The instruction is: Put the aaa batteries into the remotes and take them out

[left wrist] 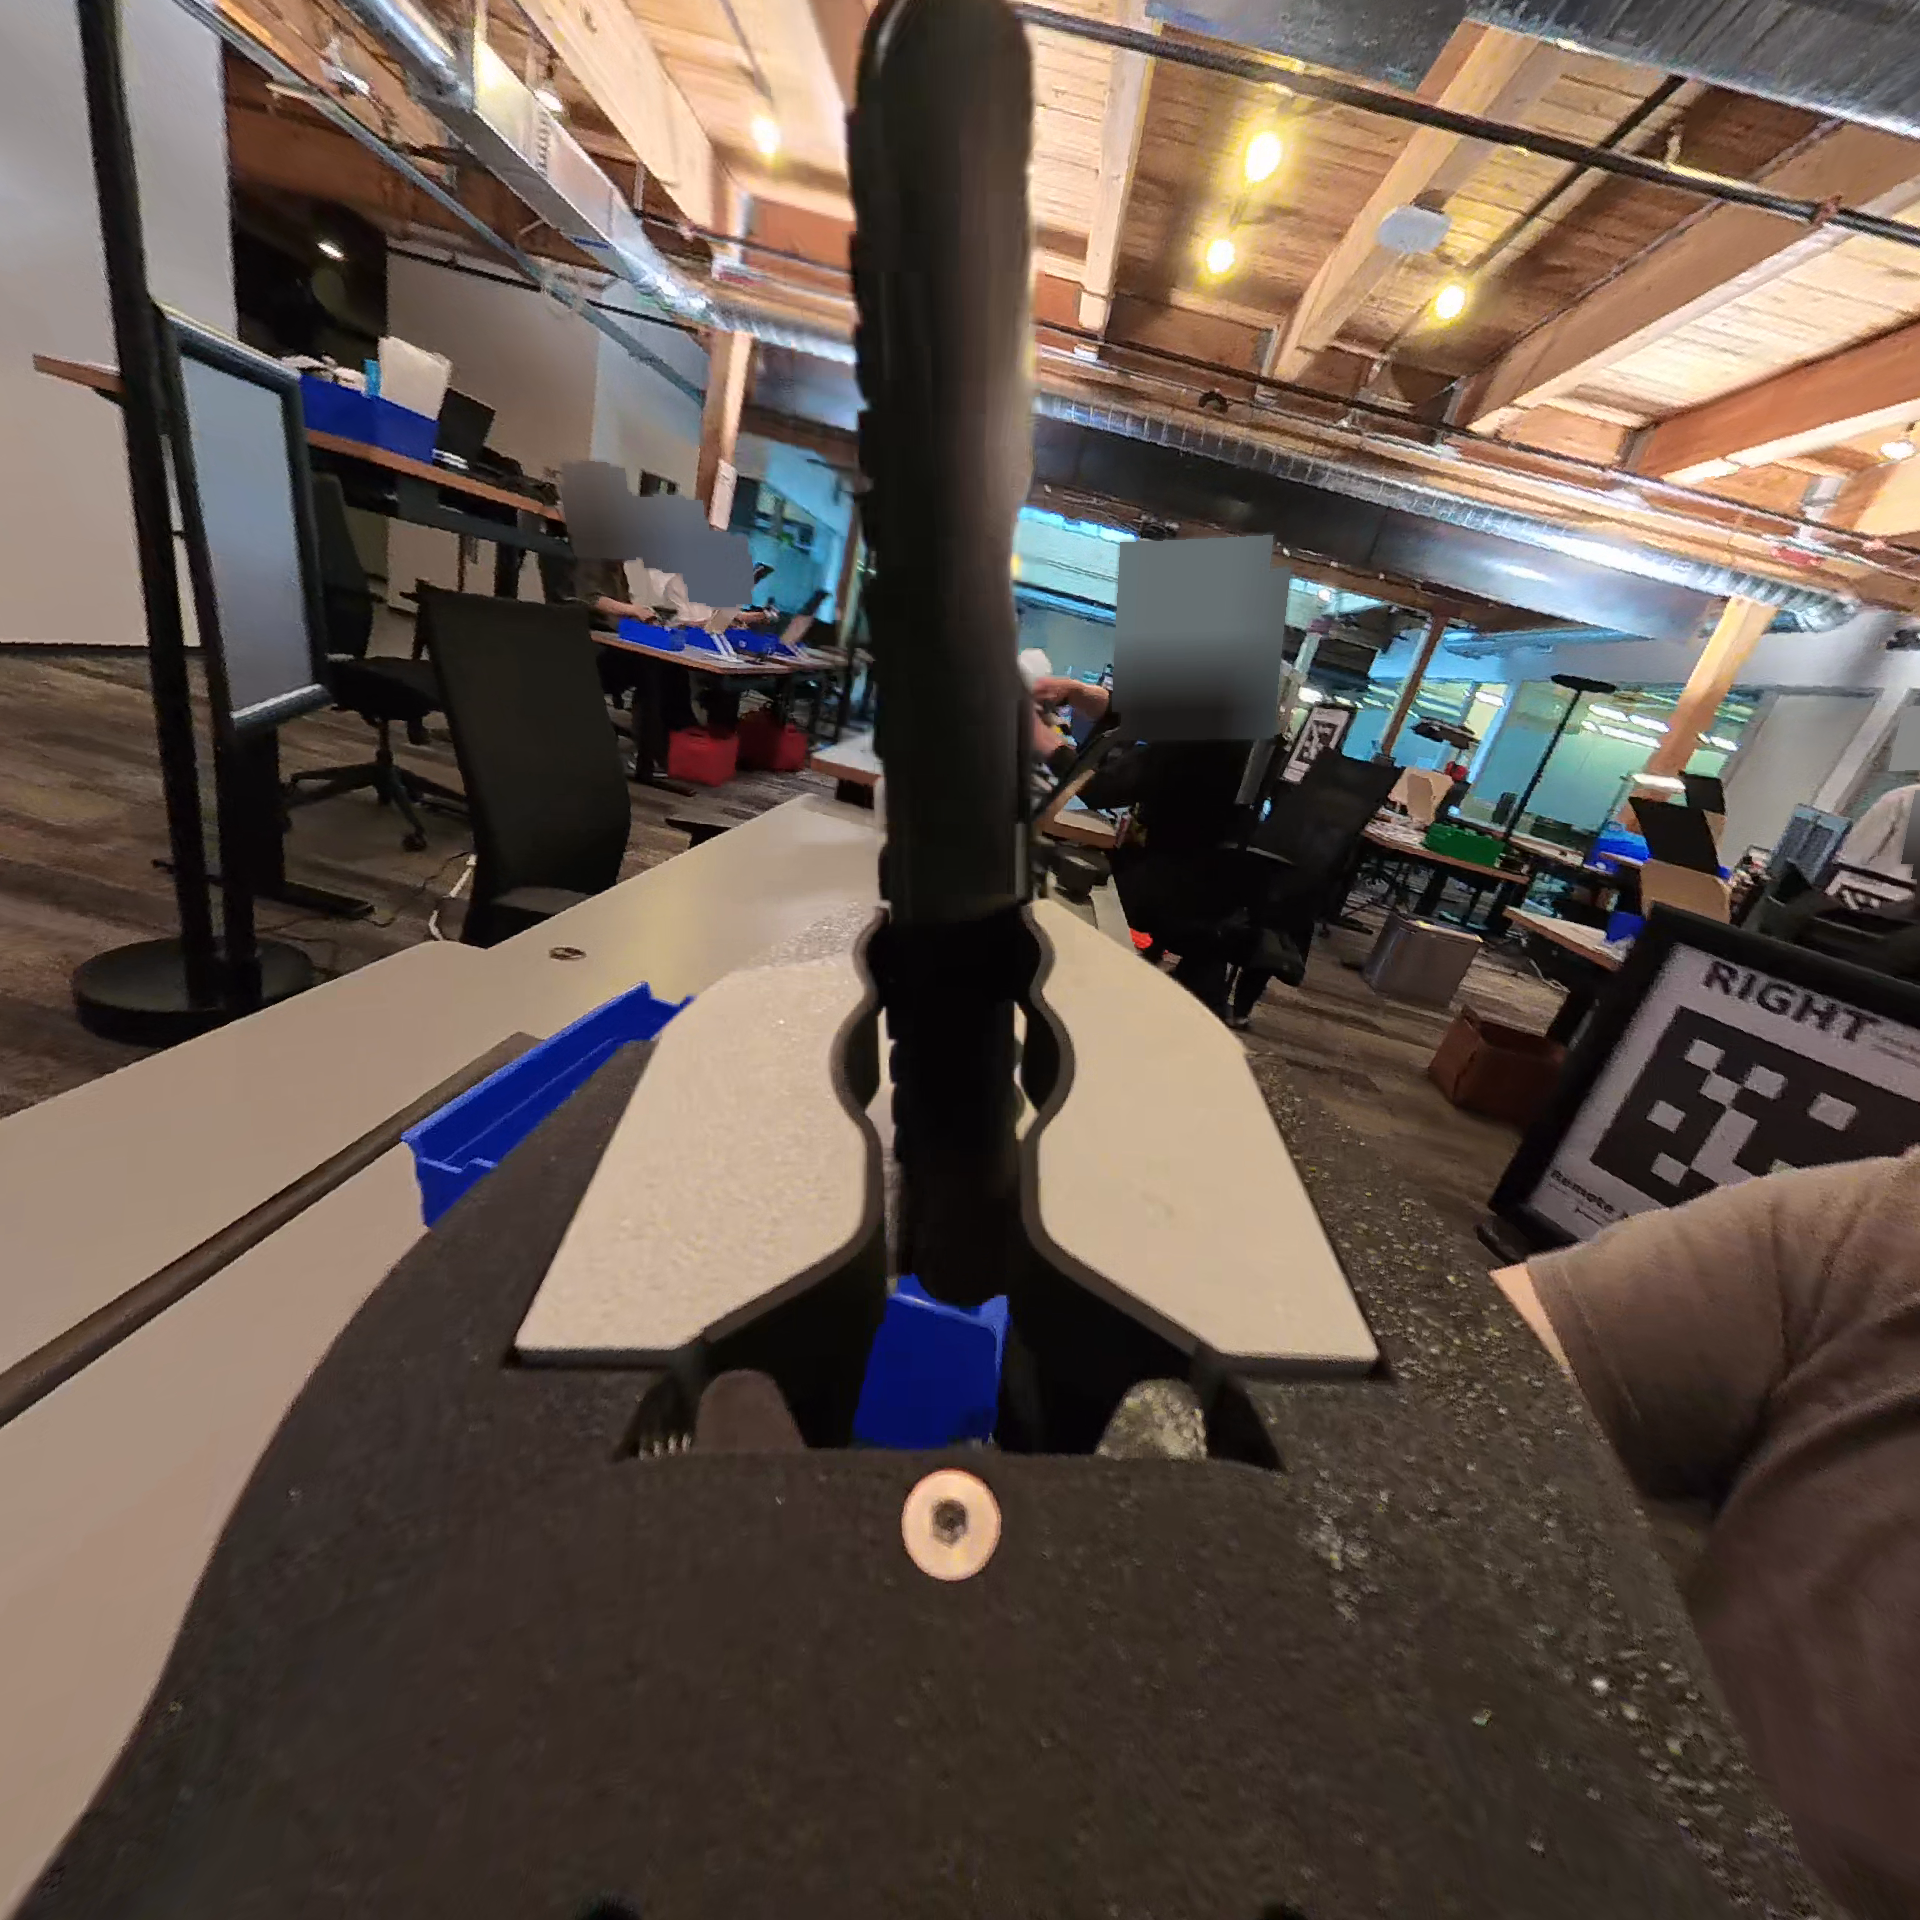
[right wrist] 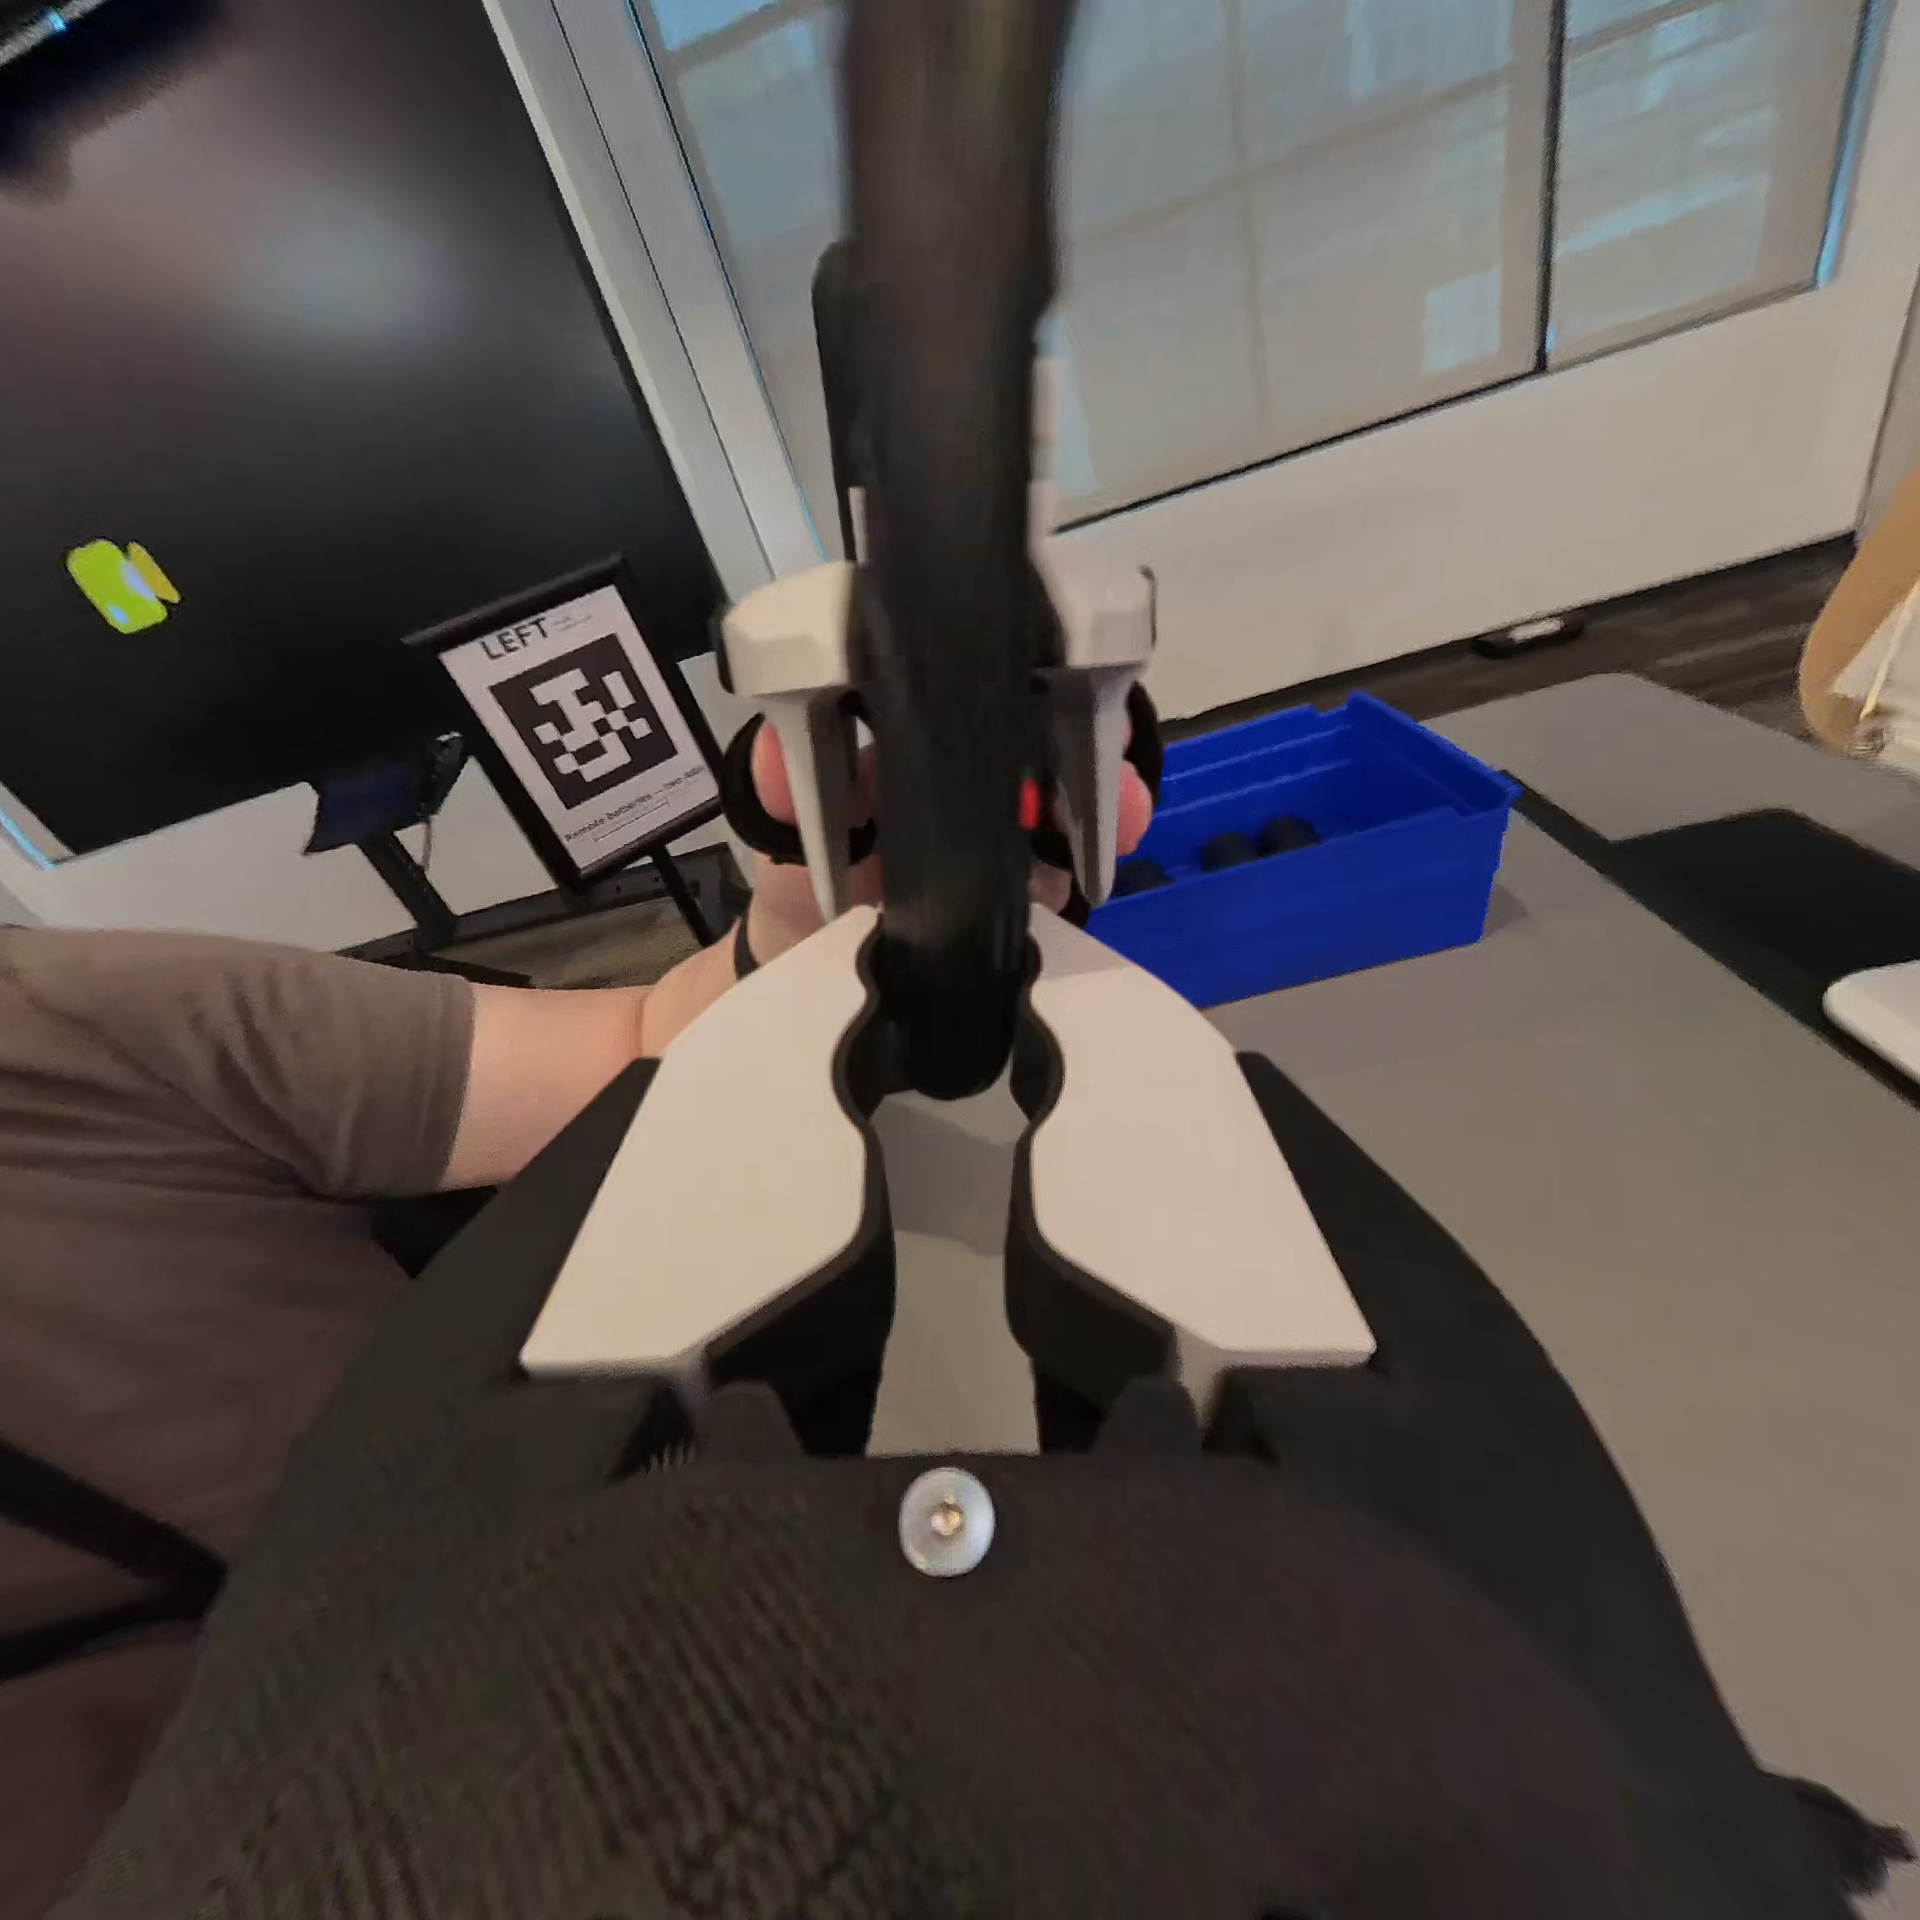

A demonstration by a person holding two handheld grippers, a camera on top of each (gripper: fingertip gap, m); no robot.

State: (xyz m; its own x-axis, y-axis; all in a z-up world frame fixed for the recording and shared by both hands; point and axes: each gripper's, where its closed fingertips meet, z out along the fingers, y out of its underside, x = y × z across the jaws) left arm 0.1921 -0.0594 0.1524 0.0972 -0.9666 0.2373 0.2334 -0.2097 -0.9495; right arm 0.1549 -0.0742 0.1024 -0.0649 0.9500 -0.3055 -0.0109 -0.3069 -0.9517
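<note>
Both claws, left (left wrist: pixel 951 997) and right (right wrist: pixel 951 997), clamped on one black remote (left wrist: pixel 940 520) above the table (right wrist: pixel 1455 1195).

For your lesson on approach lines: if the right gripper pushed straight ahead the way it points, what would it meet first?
The right gripper is already shut on the black remote. Just beyond, the left gripper clamps that same remote, so it would probably meet that first; depth is uncertain.

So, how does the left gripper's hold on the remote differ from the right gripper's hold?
The left gripper clamps the black remote deep between its fingers, and the remote runs back toward the camera. The right gripper pinches only the remote's near end at its fingertips. Both are shut on the same remote, from opposite ends.
</note>
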